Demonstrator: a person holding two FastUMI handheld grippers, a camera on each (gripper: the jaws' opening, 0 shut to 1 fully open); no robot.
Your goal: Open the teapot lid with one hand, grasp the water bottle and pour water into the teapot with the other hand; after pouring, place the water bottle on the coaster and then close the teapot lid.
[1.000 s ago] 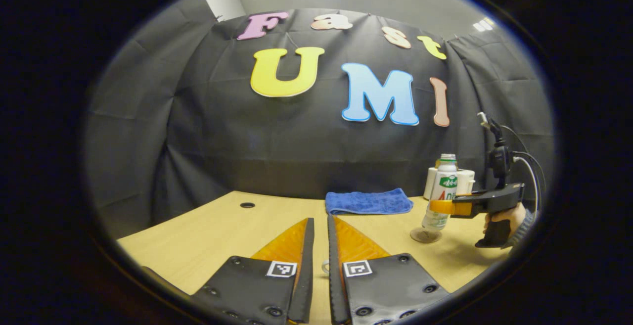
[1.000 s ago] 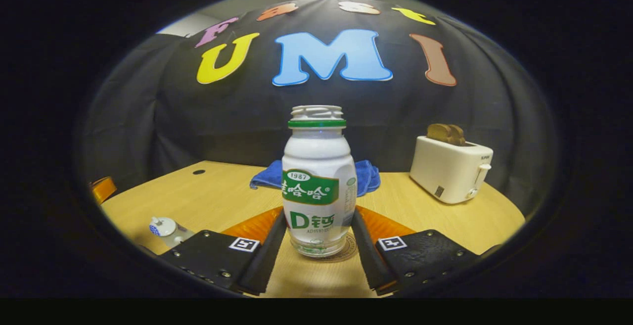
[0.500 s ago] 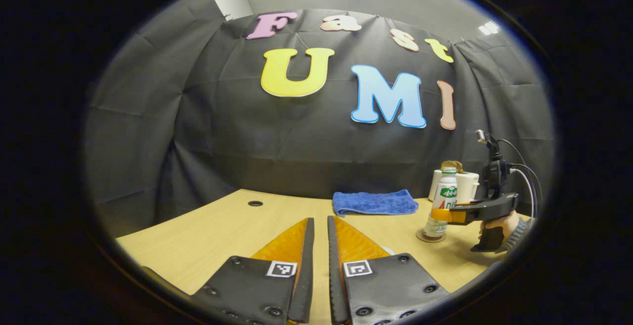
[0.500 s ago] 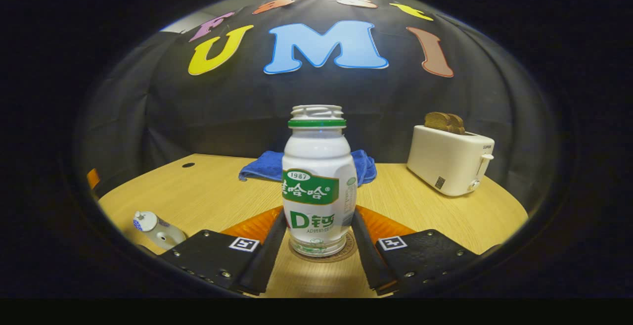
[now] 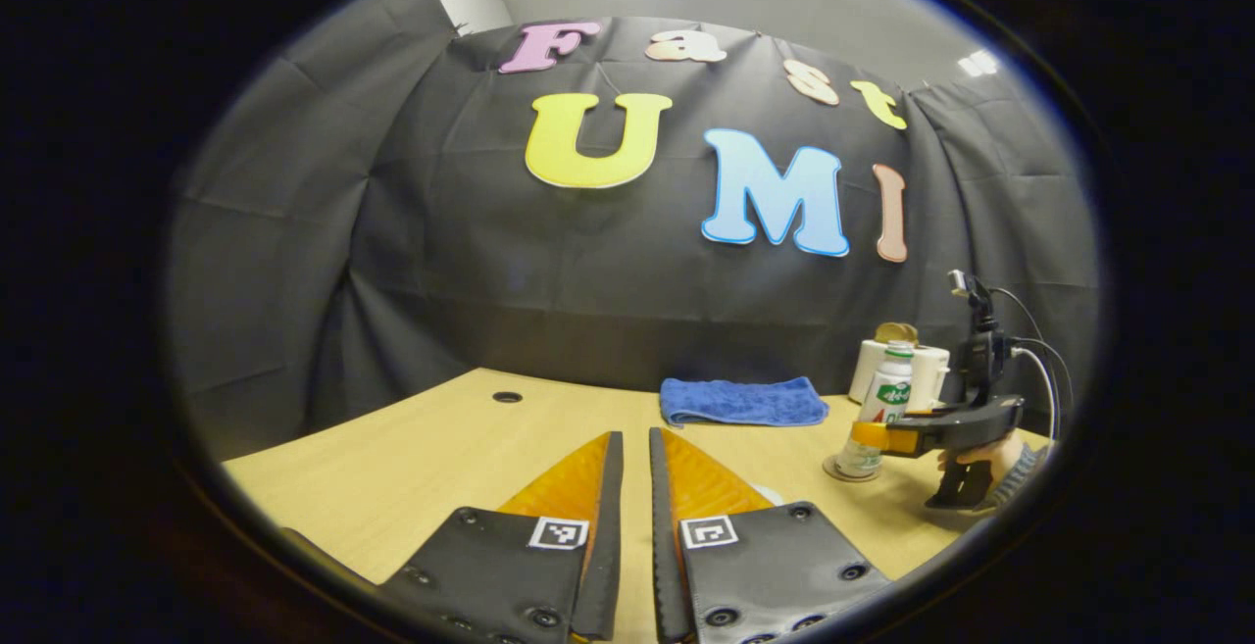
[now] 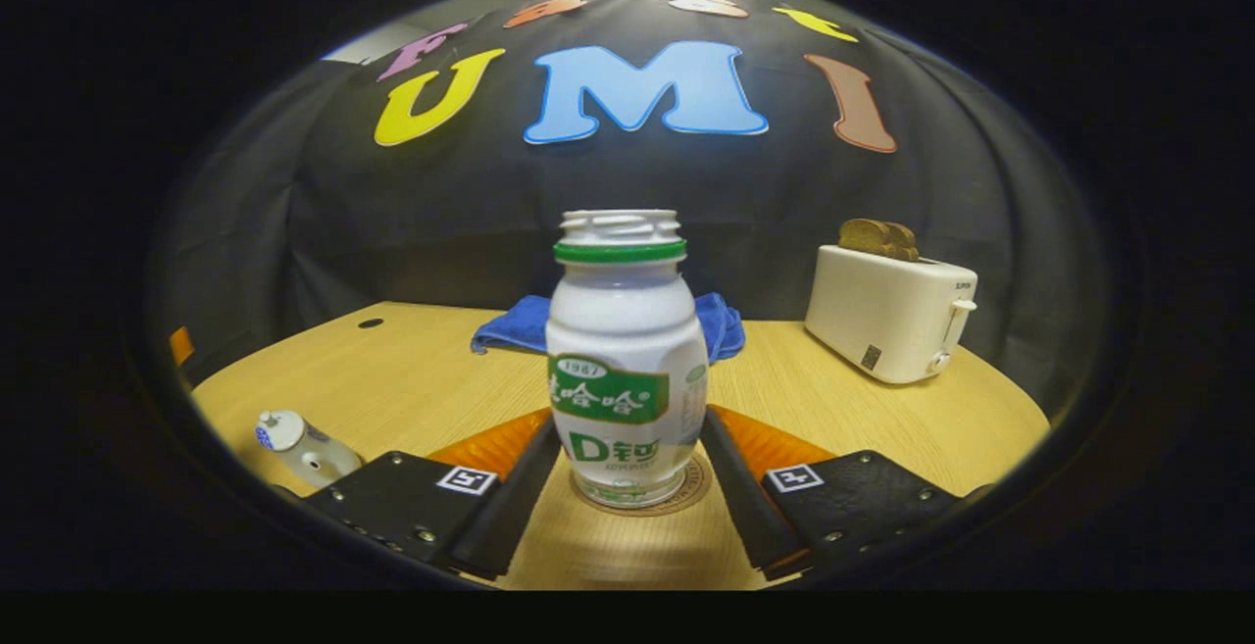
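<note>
The white water bottle [image 6: 626, 370] with a green label and no cap stands upright on the round brown coaster [image 6: 689, 495]. My right gripper [image 6: 627, 421] is open, with one finger close on each side of the bottle. In the left gripper view the same bottle [image 5: 887, 399], coaster [image 5: 836, 473] and right gripper [image 5: 894, 438] show at the far right, with a hand [image 5: 1000, 456] on the grip. The small white-and-blue teapot [image 6: 299, 446] sits at the lower left. My left gripper [image 5: 630, 436] hovers over the table with its fingers nearly together and nothing visible between them. Something white [image 5: 770, 495] peeks past its right finger.
A white toaster [image 6: 887, 325] with bread in it stands at the back right of the wooden table [image 6: 431, 379]. A folded blue cloth [image 5: 740, 399] lies at the back centre. A cable hole [image 5: 507, 396] is at the back left.
The right gripper's fingers have spread a little off the bottle, which now rests on the coaster. The left gripper's view has drifted slightly, and its fingers are unchanged.
</note>
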